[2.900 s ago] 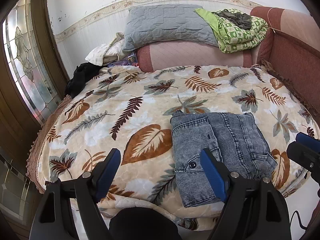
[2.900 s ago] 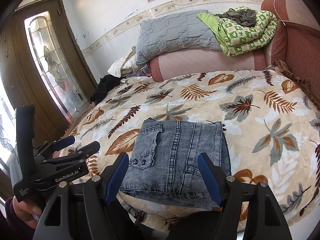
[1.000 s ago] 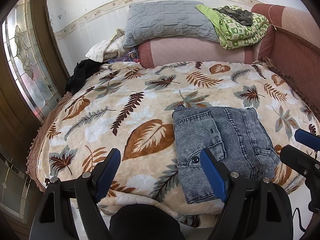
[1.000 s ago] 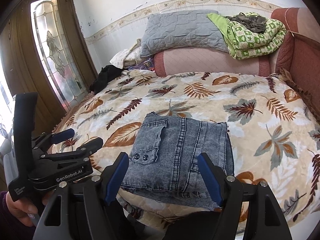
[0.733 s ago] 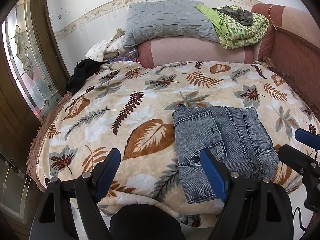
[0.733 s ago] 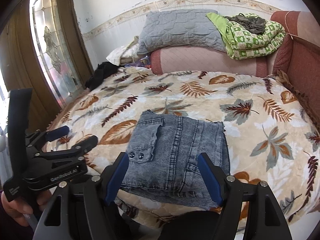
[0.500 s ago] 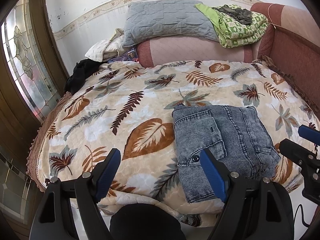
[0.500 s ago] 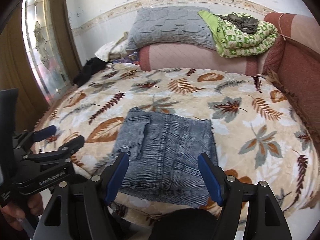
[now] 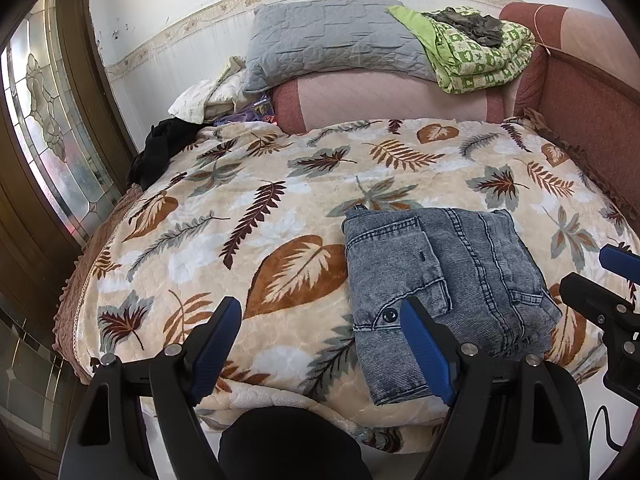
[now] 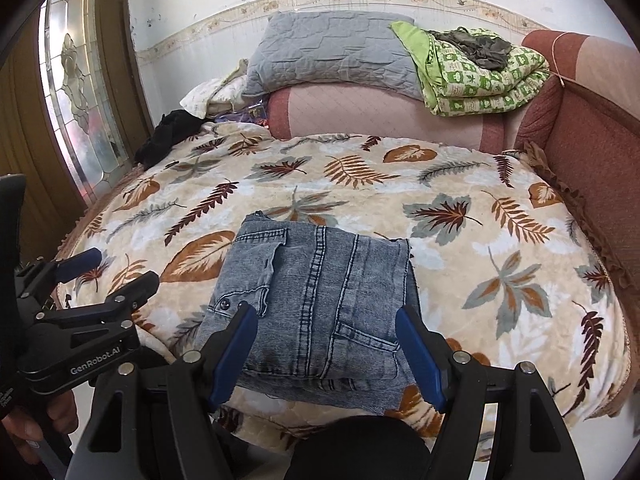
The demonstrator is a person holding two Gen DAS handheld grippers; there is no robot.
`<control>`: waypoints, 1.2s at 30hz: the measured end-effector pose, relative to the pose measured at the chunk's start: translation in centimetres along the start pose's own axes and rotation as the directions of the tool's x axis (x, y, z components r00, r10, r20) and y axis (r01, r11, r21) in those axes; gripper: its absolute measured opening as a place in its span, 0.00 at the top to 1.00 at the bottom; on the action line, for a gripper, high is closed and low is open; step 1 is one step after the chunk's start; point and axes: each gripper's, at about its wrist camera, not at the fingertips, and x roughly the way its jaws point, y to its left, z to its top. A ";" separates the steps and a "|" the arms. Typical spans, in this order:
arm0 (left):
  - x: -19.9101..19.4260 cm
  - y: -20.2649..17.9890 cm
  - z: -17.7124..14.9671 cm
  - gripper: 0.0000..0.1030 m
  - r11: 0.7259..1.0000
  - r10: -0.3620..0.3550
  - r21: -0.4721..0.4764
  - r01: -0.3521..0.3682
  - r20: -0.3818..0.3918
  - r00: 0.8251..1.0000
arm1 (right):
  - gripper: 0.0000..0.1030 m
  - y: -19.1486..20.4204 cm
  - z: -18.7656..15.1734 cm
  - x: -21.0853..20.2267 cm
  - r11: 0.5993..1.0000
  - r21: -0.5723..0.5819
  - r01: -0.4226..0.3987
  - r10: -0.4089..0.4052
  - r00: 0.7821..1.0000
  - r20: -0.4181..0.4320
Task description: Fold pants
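Observation:
Grey-blue denim pants (image 9: 440,280) lie folded into a compact rectangle near the front edge of the bed, also in the right wrist view (image 10: 320,296). My left gripper (image 9: 320,336) is open and empty, held off the bed's front edge, left of the pants. My right gripper (image 10: 326,344) is open and empty, just in front of the pants' near edge, not touching them. Each gripper shows in the other's view: the right one (image 9: 600,280) at the far right, the left one (image 10: 116,280) at the left.
A leaf-patterned blanket (image 9: 280,208) covers the bed. At the back are a grey pillow (image 9: 332,40), a green quilt (image 9: 480,56) and a pink bolster (image 9: 392,100). A black garment (image 9: 160,152) lies at the back left. A glass door (image 9: 44,120) stands left; a red headboard (image 9: 592,108) right.
Both grippers stay open and empty in front of the bed. The right gripper has swung a little to the right, so the pants sit more centred in its view. The pants have not moved.

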 end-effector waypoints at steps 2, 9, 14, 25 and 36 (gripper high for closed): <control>0.1 0.1 0.0 0.20 1.000 0.000 -0.001 0.000 -0.001 1.000 | 0.27 0.0 0.0 0.1 1.000 -0.001 0.002 -0.002 1.000 -0.003; 0.2 0.1 -0.1 0.20 1.000 0.001 -0.001 -0.001 -0.004 1.000 | 0.27 0.1 0.0 0.3 1.000 -0.004 0.008 -0.008 1.000 -0.010; 0.2 0.0 -0.1 0.20 1.000 0.003 0.000 -0.003 -0.003 1.000 | 0.27 0.0 -0.1 0.4 1.000 -0.004 0.010 -0.010 1.000 -0.012; 0.0 -0.4 0.0 0.20 1.000 0.004 0.011 -0.004 -0.001 1.000 | 0.27 -0.3 -0.2 0.3 1.000 -0.001 0.021 -0.021 1.000 -0.010; 0.0 -0.7 0.0 0.20 1.000 0.002 0.017 -0.002 0.000 1.000 | 0.27 -0.6 -0.1 0.3 1.000 0.004 0.027 -0.027 1.000 -0.012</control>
